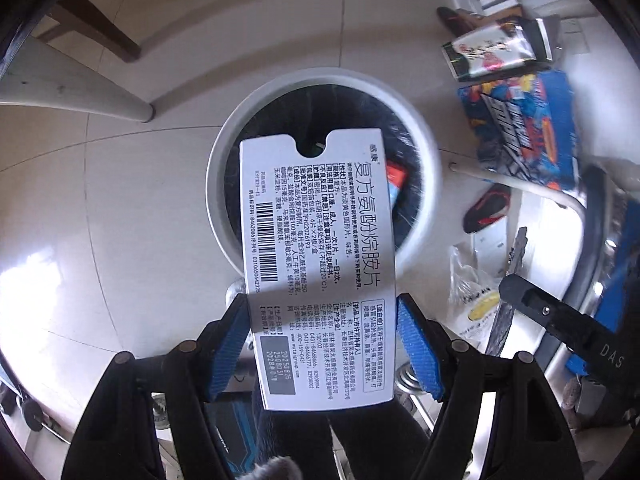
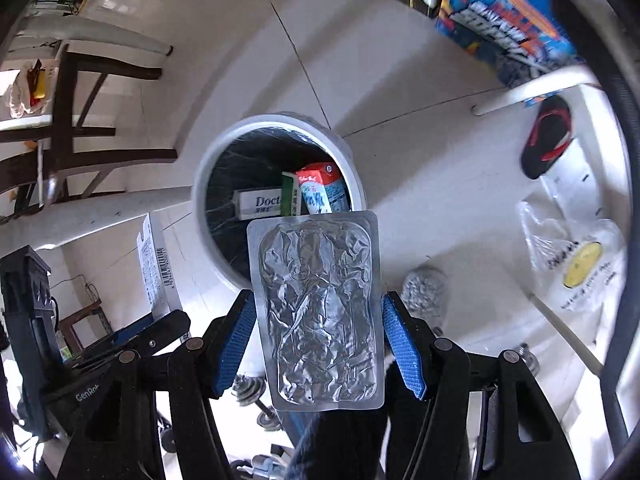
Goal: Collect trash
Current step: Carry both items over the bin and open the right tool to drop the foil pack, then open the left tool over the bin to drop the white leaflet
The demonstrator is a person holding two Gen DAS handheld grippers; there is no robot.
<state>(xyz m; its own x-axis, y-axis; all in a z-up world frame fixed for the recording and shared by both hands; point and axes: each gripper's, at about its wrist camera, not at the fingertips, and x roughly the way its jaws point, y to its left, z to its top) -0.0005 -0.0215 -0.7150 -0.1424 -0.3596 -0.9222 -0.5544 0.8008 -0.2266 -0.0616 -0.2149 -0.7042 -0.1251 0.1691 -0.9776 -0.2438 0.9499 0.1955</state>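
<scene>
Your left gripper (image 1: 322, 344) clamps the medicine box (image 1: 318, 264); your right gripper (image 2: 318, 346) clamps the foil pack (image 2: 318, 312). Carry both toward 12 o'clock, fully over the bin (image 2: 208, 184), before spreading the fingers.

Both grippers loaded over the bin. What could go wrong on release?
1. The flat white medicine box in the left gripper reaches only partly over the round white bin's rim; released here, it may catch the near rim.
2. The light silver foil blister pack in the right gripper sits near the rim too and could flutter onto the floor.
</scene>
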